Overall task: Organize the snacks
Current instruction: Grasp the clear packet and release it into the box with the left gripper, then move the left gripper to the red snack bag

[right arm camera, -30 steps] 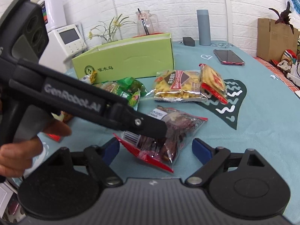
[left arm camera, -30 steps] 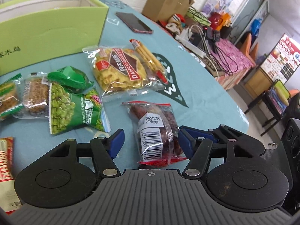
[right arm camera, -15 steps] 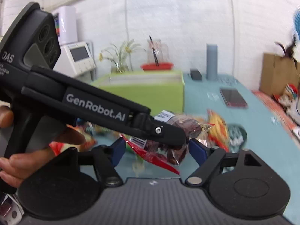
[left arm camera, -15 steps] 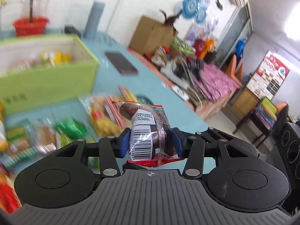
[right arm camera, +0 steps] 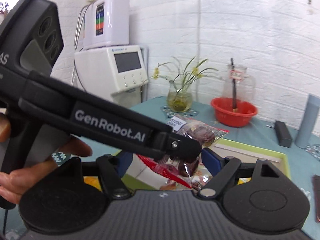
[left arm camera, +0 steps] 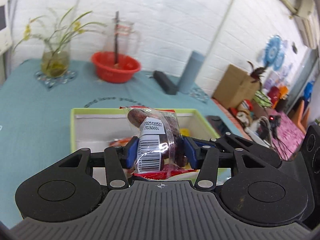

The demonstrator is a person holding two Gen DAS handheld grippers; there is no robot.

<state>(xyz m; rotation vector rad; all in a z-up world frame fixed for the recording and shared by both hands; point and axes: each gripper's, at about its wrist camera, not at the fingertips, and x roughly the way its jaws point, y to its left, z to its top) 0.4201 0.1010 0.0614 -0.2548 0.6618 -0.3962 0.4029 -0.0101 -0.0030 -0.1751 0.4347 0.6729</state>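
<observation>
Your left gripper [left arm camera: 159,153] jaws are opening a touch, yet the blue pads [left arm camera: 132,153] press both sides of the clear snack packet [left arm camera: 154,138], red-edged, dark pieces inside. It hangs above the open green box [left arm camera: 73,128] on the teal tablecloth [left arm camera: 34,124]. Your right gripper [right arm camera: 167,162] stands half open with nothing gripped; the packet sits between its fingers, held by the left one.

A table with a teal cloth [left arm camera: 40,108] carries a green open box [left arm camera: 72,128] at centre; at 11 o'clock a glass vase [left arm camera: 55,64], at 12 a red basin [left arm camera: 115,68], at 1 a black case [left arm camera: 165,82] and grey cylinder [left arm camera: 190,70]
</observation>
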